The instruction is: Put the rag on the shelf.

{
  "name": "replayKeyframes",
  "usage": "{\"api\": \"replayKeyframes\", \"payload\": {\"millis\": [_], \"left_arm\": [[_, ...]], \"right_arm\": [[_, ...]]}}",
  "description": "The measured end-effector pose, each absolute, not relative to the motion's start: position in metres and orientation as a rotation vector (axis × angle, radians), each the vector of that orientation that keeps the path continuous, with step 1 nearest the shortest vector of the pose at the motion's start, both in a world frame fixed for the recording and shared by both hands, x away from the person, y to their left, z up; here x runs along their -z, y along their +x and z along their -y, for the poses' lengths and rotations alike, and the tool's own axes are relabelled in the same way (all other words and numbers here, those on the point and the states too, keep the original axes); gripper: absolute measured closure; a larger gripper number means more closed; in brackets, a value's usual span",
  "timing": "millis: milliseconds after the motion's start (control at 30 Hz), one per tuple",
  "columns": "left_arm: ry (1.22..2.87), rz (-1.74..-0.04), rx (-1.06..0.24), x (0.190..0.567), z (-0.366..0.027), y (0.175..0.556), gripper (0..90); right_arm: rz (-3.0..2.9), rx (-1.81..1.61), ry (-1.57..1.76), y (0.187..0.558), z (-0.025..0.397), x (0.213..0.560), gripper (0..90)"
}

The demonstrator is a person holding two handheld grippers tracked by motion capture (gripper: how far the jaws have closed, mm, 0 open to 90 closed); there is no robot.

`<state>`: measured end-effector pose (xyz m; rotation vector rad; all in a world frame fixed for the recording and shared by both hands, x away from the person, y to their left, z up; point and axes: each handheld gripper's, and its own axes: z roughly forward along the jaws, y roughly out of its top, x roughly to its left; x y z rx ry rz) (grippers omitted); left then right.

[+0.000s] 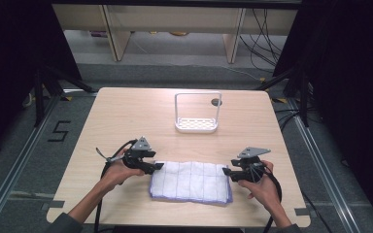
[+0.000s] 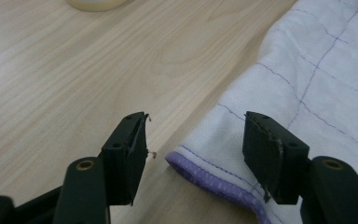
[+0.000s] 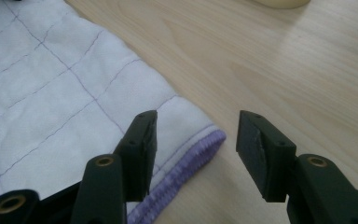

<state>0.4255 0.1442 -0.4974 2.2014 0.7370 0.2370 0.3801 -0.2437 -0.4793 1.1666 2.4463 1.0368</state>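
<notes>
1. White quilted cloth (image 1: 190, 181) with purple stitching and a purple hem lies flat near the front edge of the wooden table (image 1: 126, 116), folded into a wide rectangle, between the two grippers.
2. Left gripper (image 1: 158, 166) sits at the cloth's far left corner; jaws spread apart. In the left gripper view the purple-edged corner (image 2: 182, 159) lies between the jaws, not yet pinched.
3. Right gripper (image 1: 226, 171) mirrors it at the far right corner; jaws likewise apart, holding nothing. The right gripper view shows the hemmed corner (image 3: 209, 137) in the gap, one jaw over the fabric, the other over bare wood.
4. White rack (image 1: 197, 114) with an upright frame stands farther back, well apart from the cloth, untouched.
5. Step in hand, by my reading: lining up both claws on the two far corners, ahead of a grasp.
6. Next move likely calls for lowering, closing both claws together on the corners, catching all layers so the fold stays even.
</notes>
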Motion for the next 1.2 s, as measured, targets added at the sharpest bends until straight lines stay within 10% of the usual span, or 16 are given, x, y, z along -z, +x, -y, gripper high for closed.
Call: {"api": "replayKeyframes", "payload": {"millis": [567, 1067, 1200], "left_arm": [[2.300, -0.615, -0.239, 0.508, -0.134, 0.431, 75.6], [2.312, -0.588, -0.266, 0.506, -0.138, 0.421, 83.9], [2.319, -0.593, -0.270, 0.506, -0.137, 0.420, 83.7]], "right_arm": [[-2.506, -1.005, 1.125, 0.404, 0.234, 0.498, 86.2], [-2.470, -0.994, 1.201, 0.415, 0.238, 0.496, 87.4], [-2.434, -0.992, 1.203, 0.414, 0.237, 0.496, 72.3]]}}
